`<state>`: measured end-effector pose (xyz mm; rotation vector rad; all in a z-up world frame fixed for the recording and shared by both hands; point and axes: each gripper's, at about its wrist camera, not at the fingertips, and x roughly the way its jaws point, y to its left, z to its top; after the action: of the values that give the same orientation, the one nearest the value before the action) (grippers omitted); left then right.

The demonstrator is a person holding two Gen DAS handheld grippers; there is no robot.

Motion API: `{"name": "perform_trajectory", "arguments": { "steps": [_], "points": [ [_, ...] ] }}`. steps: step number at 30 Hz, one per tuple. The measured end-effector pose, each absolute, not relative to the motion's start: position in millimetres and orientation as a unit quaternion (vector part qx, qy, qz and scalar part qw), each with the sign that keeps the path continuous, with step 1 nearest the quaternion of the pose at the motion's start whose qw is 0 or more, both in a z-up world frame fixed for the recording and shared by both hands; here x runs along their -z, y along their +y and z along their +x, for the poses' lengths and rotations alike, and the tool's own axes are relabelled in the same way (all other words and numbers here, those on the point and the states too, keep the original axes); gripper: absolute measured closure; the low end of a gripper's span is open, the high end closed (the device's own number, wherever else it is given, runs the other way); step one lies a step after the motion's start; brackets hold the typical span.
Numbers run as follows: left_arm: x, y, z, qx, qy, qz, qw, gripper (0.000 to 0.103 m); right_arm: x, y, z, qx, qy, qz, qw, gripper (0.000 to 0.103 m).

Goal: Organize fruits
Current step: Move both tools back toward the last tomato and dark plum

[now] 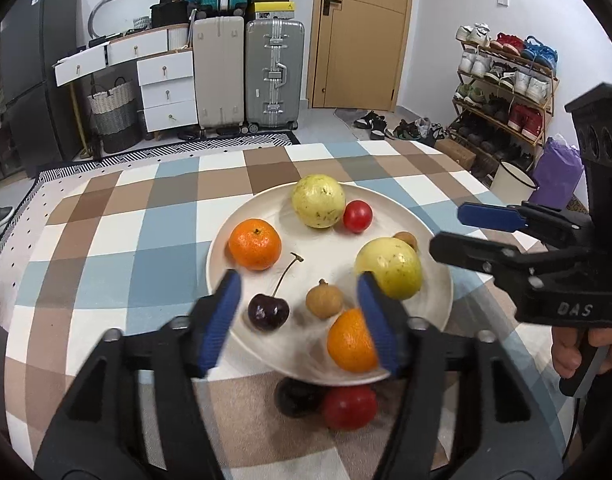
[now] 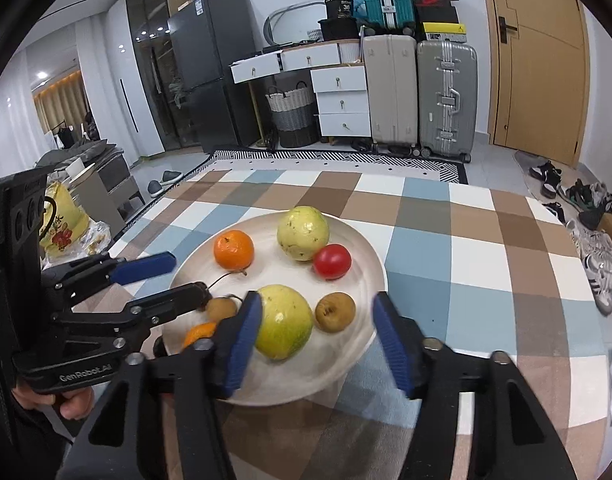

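A white plate (image 1: 438, 304) (image 2: 366, 248) holds two yellow-green guavas (image 1: 318, 201) (image 1: 390, 269), two oranges (image 1: 254, 244) (image 1: 350, 342), a red tomato (image 1: 358, 216), a dark cherry (image 1: 267, 312) and two brown longans (image 1: 324, 301) (image 1: 406, 240). Another red tomato (image 1: 349, 407) and a dark fruit (image 1: 295, 398) lie on the cloth just in front of the plate. My left gripper (image 1: 297, 320) (image 2: 171, 276) is open and empty over the plate's near edge. My right gripper (image 2: 318, 340) (image 1: 446, 228) is open and empty, its left finger beside the near guava (image 2: 283, 322).
The table has a checked blue, brown and white cloth (image 1: 125, 240). Behind it stand suitcases (image 1: 273, 76), white drawers (image 1: 167, 92), a woven basket (image 1: 113, 116), a wooden door (image 1: 362, 32) and a shoe rack (image 1: 506, 88). A dark fridge (image 2: 209, 68) stands at the left.
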<state>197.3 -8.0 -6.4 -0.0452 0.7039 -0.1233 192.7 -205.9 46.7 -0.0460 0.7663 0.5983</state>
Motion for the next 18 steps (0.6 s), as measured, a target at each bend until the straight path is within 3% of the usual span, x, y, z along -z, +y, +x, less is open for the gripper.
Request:
{"name": "perform_trajectory", "arguments": {
  "steps": [3, 4, 8, 18],
  "points": [
    [-1.0, 0.1, 178.4, 0.057, 0.328, -0.027, 0.943, 0.018, -49.8, -210.0, 181.5, -0.298, 0.365, -0.012, 0.882, 0.013],
    [-3.3, 3.2, 171.7, 0.056, 0.323, -0.029, 0.944, 0.018, -50.5, -210.0, 179.0, -0.296, 0.365, -0.014, 0.882, 0.008],
    [-5.3, 8.4, 150.1, 0.043, 0.316, -0.025, 0.947, 0.0, -52.1, -210.1, 165.0, -0.276, 0.361, -0.025, 0.89, 0.001],
    [4.7, 19.5, 115.8, 0.038, 0.33, -0.019, 0.943, 0.001, -46.1, -204.1, 138.0, -0.264, 0.371, -0.036, 0.89, 0.001]
  ]
}}
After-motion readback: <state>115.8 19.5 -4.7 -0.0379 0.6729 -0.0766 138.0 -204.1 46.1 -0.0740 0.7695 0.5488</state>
